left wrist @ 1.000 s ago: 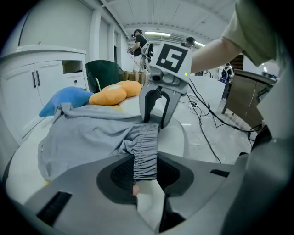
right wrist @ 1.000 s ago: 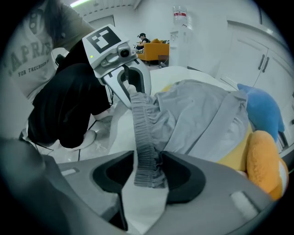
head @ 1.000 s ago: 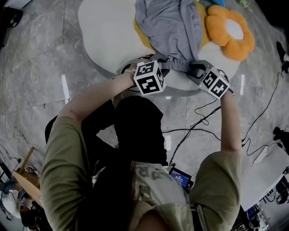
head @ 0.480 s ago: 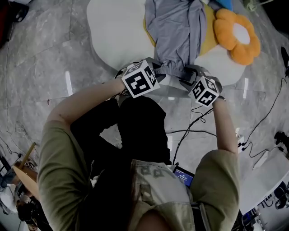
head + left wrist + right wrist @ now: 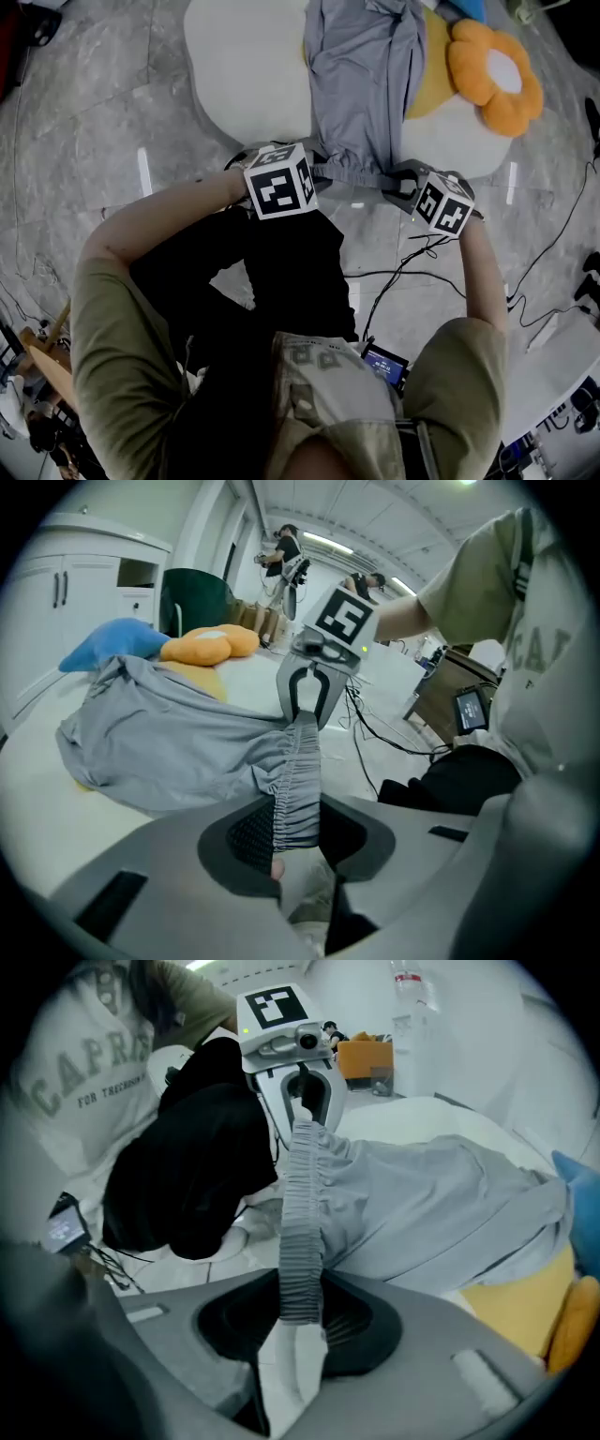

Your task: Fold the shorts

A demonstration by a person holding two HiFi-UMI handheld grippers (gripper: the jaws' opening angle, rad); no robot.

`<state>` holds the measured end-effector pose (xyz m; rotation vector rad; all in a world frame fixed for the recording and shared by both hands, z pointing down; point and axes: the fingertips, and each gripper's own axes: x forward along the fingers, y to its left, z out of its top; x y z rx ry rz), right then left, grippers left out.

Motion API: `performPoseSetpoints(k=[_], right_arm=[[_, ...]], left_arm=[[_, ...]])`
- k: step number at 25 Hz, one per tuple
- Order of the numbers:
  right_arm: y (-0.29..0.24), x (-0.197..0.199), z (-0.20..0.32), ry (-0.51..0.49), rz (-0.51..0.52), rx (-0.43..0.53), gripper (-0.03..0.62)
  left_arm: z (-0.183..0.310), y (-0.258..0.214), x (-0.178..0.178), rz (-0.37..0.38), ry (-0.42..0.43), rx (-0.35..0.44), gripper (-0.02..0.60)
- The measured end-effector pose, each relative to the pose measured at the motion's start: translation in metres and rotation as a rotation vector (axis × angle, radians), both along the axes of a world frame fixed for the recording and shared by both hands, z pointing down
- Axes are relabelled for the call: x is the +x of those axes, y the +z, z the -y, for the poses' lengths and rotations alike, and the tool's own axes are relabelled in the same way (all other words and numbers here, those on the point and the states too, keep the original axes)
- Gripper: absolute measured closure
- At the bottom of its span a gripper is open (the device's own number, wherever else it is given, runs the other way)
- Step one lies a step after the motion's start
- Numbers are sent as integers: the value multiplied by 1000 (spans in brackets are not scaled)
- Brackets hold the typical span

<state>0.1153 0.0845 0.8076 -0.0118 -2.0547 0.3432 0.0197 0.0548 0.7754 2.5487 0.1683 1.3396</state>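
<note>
Shorts [image 5: 361, 75], grey, lie spread over a white mat [image 5: 248, 66] in the upper middle of the head view. An orange flower cushion [image 5: 492, 75] sits beside them at upper right. Their gathered waistband [image 5: 356, 174] runs taut between the two grippers near the mat's lower edge. The left gripper [image 5: 317, 169] has its jaws pinching one end. The right gripper [image 5: 398, 184] has its jaws closing on the other end, with the band between them.

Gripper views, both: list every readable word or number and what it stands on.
"CAPR": big letters on the person's shirt; anything after them is hidden.
"FOR": opens the smaller line below; the rest is too blurred.
"CA": the same shirt, in the left gripper view.
Small screen: too small to read.
</note>
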Motion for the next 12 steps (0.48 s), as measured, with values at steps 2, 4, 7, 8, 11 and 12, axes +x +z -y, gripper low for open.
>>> performPoseSetpoints(k=[2,4,7,8,11,12], right_arm=[[-13,1,-18,-42,10,-100,480],[-25,3,-29,-79,5,-178,482],[-33,6,-21,-93,7,-204,482],[-34,7,-12,-86,11,-196,482],[-41,12,26,-65,22,-147,482],[-43,14,42,-63,18,-121,482]], left_arm=[[-15,-6,-2,14,79,-25,486],[-25,-10,-4,24,143,-43,486],[-19,-9,-2,22,159,-20,486],[-12,-9,0,16,143,-4,486],[25,-17,4,-14,66,39,486],[40,-22,6,-23,43,60,486]])
